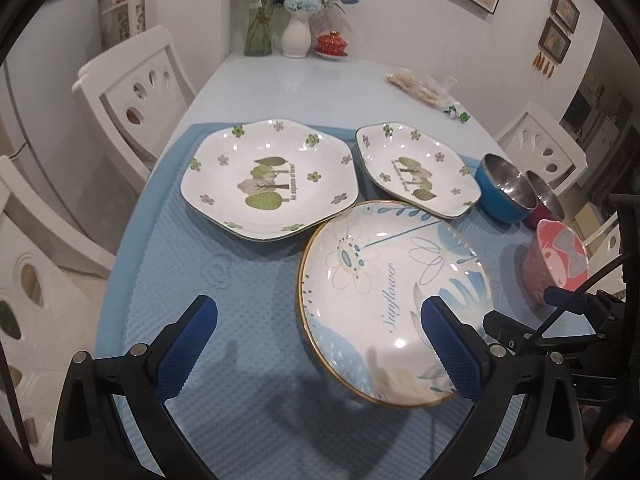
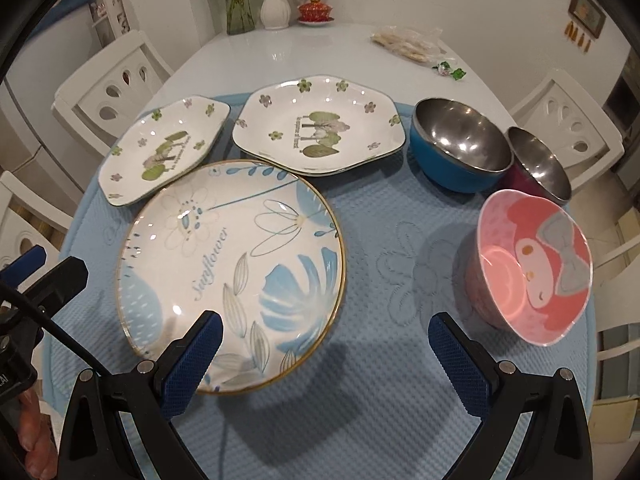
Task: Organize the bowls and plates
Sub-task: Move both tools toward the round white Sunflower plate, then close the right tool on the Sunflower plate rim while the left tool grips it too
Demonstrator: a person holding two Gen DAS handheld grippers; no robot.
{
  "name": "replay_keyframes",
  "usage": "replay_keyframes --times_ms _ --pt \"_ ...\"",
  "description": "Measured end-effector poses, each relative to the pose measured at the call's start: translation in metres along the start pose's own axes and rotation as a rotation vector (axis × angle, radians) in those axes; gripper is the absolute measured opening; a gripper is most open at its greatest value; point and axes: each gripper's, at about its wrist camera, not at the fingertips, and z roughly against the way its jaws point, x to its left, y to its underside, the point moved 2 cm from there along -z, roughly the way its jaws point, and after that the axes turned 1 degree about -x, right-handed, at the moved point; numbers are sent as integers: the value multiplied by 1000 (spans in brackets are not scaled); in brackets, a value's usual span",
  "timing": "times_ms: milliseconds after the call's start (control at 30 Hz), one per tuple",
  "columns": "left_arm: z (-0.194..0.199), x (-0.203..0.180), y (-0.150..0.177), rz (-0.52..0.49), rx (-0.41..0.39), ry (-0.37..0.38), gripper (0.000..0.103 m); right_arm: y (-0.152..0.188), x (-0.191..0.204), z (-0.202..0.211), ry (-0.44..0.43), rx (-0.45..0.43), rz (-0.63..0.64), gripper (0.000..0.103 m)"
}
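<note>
On the blue mat (image 1: 248, 288) (image 2: 384, 380) lie a round "Sunflower" plate (image 1: 384, 296) (image 2: 228, 268) and two white plates with green trees behind it, one larger (image 1: 268, 180) (image 2: 160, 156) and one smaller (image 1: 416, 168) (image 2: 320, 128). To the right stand a blue steel bowl (image 1: 504, 188) (image 2: 460, 148), a magenta steel bowl (image 1: 544, 200) (image 2: 540, 164) and a pink cartoon bowl (image 1: 556, 264) (image 2: 528, 264). My left gripper (image 1: 320, 344) is open above the mat, its right finger over the Sunflower plate. My right gripper (image 2: 328, 364) is open and empty between that plate and the pink bowl.
White chairs (image 1: 132, 96) (image 2: 568, 124) surround the table. At the far end stand flower vases (image 1: 296, 36) (image 2: 276, 12), a red lidded cup (image 1: 332, 44) (image 2: 316, 10) and a plastic bag of snacks (image 1: 420, 84) (image 2: 408, 44).
</note>
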Motion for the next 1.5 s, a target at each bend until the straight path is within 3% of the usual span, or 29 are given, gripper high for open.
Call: replay_keyframes --times_ms 233,467,633,767,833,933,1067,1167,1300,1500 --pt "-25 8 0 16 54 -6 97 -6 3 -27 -25 42 4 87" --pt "-40 10 1 26 78 -6 96 -13 2 -45 -29 59 -3 85" --pt "-49 8 2 29 93 2 89 -15 -2 -55 -42 73 -16 81" --pt "-55 5 3 21 106 25 74 -16 0 -60 -55 73 -14 80" --pt "-58 4 4 17 116 48 61 -16 1 -62 -70 77 -15 65" --pt "-64 3 7 20 140 73 55 -15 -1 -67 -89 89 -34 52" --pt "-67 7 10 38 145 68 53 -16 -7 -69 -145 89 -71 46" --pt "-62 13 9 63 125 68 42 -17 -9 -71 -172 86 -81 44" --pt "-63 23 10 101 122 92 10 -17 -11 -71 -190 82 -89 40" --pt "-74 24 12 153 149 170 12 -16 -12 -71 -205 76 -94 40"
